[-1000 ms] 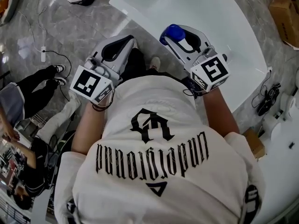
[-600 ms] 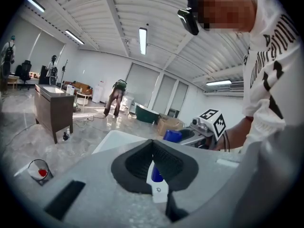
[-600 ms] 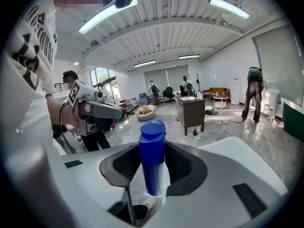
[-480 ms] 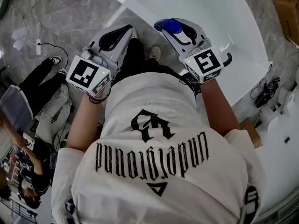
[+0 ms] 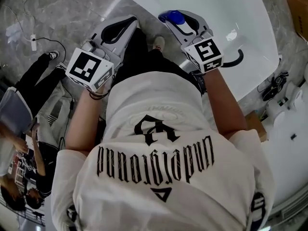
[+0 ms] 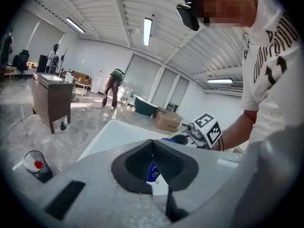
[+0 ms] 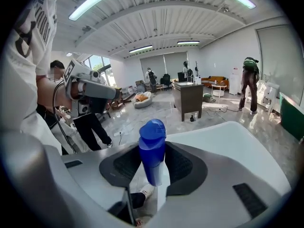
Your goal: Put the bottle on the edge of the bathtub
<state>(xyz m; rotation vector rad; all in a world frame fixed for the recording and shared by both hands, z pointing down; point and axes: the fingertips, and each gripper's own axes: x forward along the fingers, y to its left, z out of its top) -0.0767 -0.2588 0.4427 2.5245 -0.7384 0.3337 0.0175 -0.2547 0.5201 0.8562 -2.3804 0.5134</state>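
Note:
A blue bottle with a rounded cap stands upright between the fingers of my right gripper, which is shut on it. In the right gripper view the bottle fills the gap of that gripper, its cap above the pads. The bottle hangs by the near rim of the white bathtub. My left gripper is shut and holds nothing, beside my dark trouser leg, left of the tub. Through the left gripper, a slit shows the bottle and the tub.
Grey marble floor surrounds the tub. A seated person's black-trousered legs lie at the left, near a white power strip with its cable. A cardboard box sits at the top right, cables at the right. A small bin stands on the floor.
Both grippers have moved forward toward the bathtub. The right one has carried the bottle up to the tub's near rim. The jaws have not changed.

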